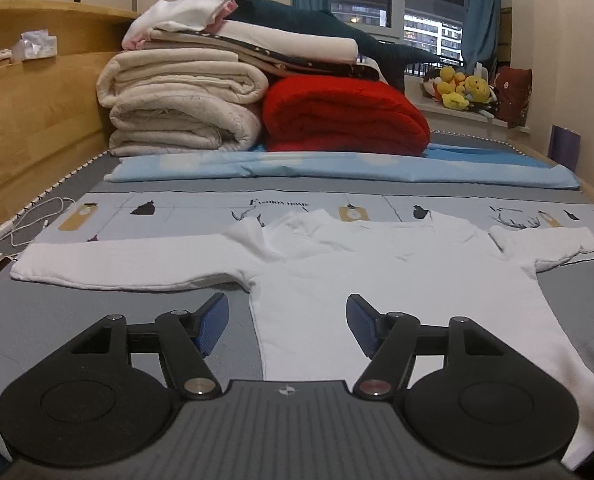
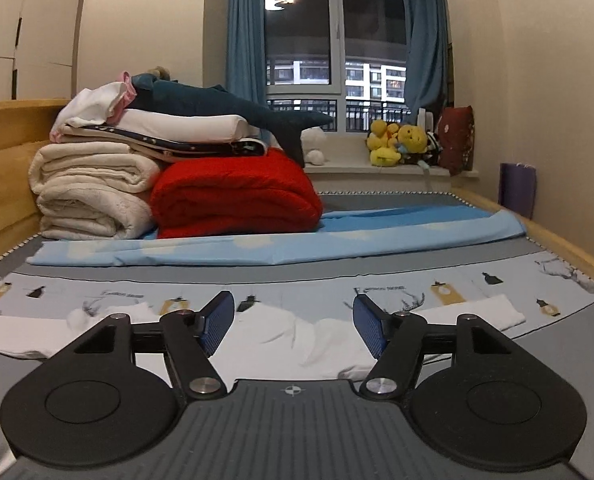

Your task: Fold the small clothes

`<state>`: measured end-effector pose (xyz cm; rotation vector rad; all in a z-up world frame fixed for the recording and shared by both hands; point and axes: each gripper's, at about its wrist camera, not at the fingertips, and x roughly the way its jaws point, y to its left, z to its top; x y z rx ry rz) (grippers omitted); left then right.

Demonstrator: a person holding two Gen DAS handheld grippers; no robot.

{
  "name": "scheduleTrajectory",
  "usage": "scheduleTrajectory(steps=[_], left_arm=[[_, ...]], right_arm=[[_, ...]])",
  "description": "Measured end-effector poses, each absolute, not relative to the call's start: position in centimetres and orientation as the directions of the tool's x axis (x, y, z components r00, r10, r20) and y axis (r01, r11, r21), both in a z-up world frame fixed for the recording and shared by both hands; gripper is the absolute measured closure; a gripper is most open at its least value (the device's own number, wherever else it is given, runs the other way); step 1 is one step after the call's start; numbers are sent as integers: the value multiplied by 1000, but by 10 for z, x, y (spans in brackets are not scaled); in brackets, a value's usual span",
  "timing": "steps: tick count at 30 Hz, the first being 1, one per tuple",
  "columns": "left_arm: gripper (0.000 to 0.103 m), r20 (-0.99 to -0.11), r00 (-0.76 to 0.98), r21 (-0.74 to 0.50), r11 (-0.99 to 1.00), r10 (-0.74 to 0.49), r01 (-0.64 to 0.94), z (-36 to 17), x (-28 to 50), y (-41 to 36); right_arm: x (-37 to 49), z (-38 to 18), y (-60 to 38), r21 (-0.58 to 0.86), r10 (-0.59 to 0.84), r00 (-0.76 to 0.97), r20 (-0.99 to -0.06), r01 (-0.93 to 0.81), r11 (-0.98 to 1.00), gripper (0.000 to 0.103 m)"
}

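Both grippers — left gripper (image 1: 288, 326), right gripper (image 2: 293, 326) — hover with jaws apart, gripping nothing, above the white shirt (image 1: 337, 276) spread flat

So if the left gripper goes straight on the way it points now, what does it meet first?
Most likely the white shirt lying flat on the bed: the open left gripper points slightly down at its body. Depth is hard to judge.
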<state>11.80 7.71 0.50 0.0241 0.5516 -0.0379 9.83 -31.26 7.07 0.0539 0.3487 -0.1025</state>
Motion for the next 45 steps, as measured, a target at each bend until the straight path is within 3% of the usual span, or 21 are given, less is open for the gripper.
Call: scheduleTrajectory(steps=[4,12,19,23,25,26,27,39,45], left_arm=[[32,-525,851,7,1000,-15,22,7,125,76],[33,-555,832,45,997,-22,56,52,164,65],[33,-473,881,71,997,-4,43,91,247,62],[38,-440,898,105,994,8,43,69,277,69],[48,-475,880,123,990,-4,71,41,281,77],[62,-539,842,141,986,3,86,28,289,78],[67,-580,814,159,984,26,81,18,296,79],[67,-589,808,39,999,18,5,4,326,132],[67,-617,787,-40,998,20,-57,-1,330,153]], right_arm=[[115,42,-319,103,-94,880,-466,160,982,37],[127,31,-314,90,-79,867,-492,141,986,37],[134,30,-305,51,-84,870,-486,124,991,37],[132,27,-304,22,-103,865,-491,130,991,38],[131,25,-304,13,-116,861,-495,141,990,38],[131,25,-304,7,-123,859,-497,146,989,38],[131,25,-305,2,-130,857,-498,152,988,38],[155,61,-272,-87,-147,901,-408,122,989,39],[219,88,-236,-12,-81,926,-368,83,997,39]])
